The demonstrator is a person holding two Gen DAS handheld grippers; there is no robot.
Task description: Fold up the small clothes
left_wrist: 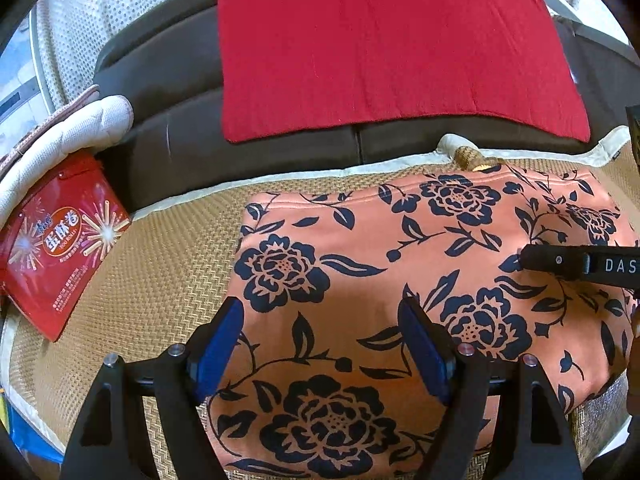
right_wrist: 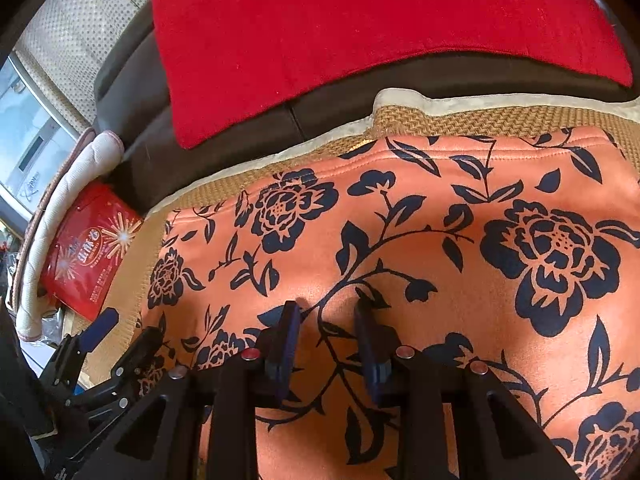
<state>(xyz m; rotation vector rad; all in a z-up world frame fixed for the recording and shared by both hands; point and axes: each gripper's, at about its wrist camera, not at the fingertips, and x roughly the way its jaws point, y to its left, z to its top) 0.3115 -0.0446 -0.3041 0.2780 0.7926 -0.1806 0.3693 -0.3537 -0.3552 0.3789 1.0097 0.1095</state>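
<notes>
An orange garment (left_wrist: pixel 360 264) with a dark blue flower print lies folded flat on a woven mat (left_wrist: pixel 160 280). My left gripper (left_wrist: pixel 320 310) hovers open over its near left part, blue pads wide apart with nothing between them. It also shows low at the left in the right wrist view as the left gripper (right_wrist: pixel 126 330). My right gripper (right_wrist: pixel 327 306) stands over the middle of the garment (right_wrist: pixel 400 240). Its jaws are a narrow gap apart, tips down at the cloth, and no fold shows pinched between them. In the left wrist view the right gripper's finger (left_wrist: pixel 560 262) reaches in from the right edge.
A red cloth (left_wrist: pixel 380 52) is spread on the dark sofa seat (left_wrist: pixel 168 80) behind the mat. A red snack box (left_wrist: pixel 56 240) leans at the left beside a white quilted cushion (left_wrist: pixel 76 128). The mat's pale hem (left_wrist: pixel 520 156) runs along the garment's far side.
</notes>
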